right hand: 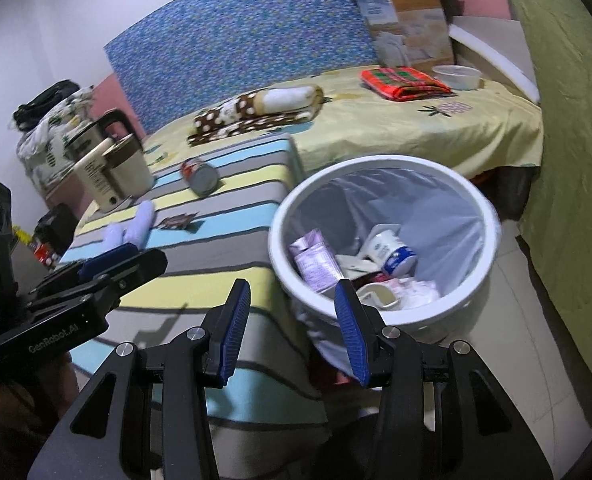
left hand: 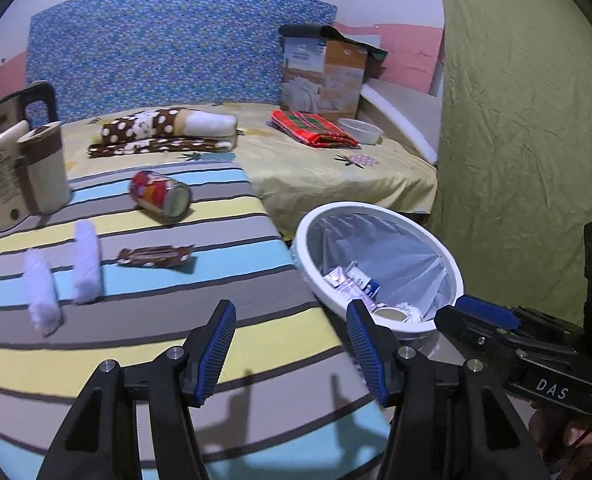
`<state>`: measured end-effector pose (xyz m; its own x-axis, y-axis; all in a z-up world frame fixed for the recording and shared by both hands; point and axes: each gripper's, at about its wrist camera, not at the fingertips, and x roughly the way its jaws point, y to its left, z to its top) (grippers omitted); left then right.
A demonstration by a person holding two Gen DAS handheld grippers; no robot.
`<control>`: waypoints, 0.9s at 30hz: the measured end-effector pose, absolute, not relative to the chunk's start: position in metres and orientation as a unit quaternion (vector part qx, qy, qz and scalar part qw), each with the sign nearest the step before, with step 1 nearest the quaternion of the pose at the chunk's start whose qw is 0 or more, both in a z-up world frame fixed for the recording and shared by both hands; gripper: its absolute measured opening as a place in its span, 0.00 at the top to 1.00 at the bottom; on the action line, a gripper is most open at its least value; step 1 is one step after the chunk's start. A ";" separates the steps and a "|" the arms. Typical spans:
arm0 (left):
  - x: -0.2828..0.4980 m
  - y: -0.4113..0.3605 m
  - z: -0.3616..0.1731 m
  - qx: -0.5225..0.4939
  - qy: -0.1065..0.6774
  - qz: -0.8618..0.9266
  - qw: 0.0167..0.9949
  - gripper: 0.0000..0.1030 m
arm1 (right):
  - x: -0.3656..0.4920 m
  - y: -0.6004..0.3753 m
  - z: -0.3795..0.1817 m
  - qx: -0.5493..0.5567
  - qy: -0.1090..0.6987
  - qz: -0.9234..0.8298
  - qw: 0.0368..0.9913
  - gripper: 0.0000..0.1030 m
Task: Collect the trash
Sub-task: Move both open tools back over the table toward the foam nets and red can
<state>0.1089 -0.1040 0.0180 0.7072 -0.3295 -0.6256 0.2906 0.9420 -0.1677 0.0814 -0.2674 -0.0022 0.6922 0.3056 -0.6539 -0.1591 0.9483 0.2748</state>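
Ahead of the open, empty left gripper (left hand: 292, 354) lay the brown wrapper (left hand: 156, 256), long side crosswise, nearer than the right gripper (right hand: 292, 330), open too.

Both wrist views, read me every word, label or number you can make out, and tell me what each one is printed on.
"DAS": on the body of the right gripper, seen from the left wrist.
"GenRobot.AI": on the body of the left gripper, seen from the right wrist.
Too small or blurred to read: the cream bottle, the red can, the brown wrapper, the cardboard box, and the cartons in the white bin.
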 end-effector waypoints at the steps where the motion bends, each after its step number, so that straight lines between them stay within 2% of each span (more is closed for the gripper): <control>1: 0.105 -0.101 0.019 -0.027 0.341 -0.163 0.925 0.44 | 0.080 -0.264 -0.002 0.097 0.371 0.131 0.914 0.55; 27: 0.066 -0.039 0.025 -0.039 0.324 -0.091 0.941 0.44 | 0.072 -0.207 0.008 0.050 0.370 0.196 0.907 0.55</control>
<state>0.0661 -0.0389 0.0252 0.7738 -0.1970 -0.6021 0.1460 0.9803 -0.1331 0.0715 -0.2074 0.0081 0.6492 0.3924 -0.6516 -0.3176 0.9183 0.2365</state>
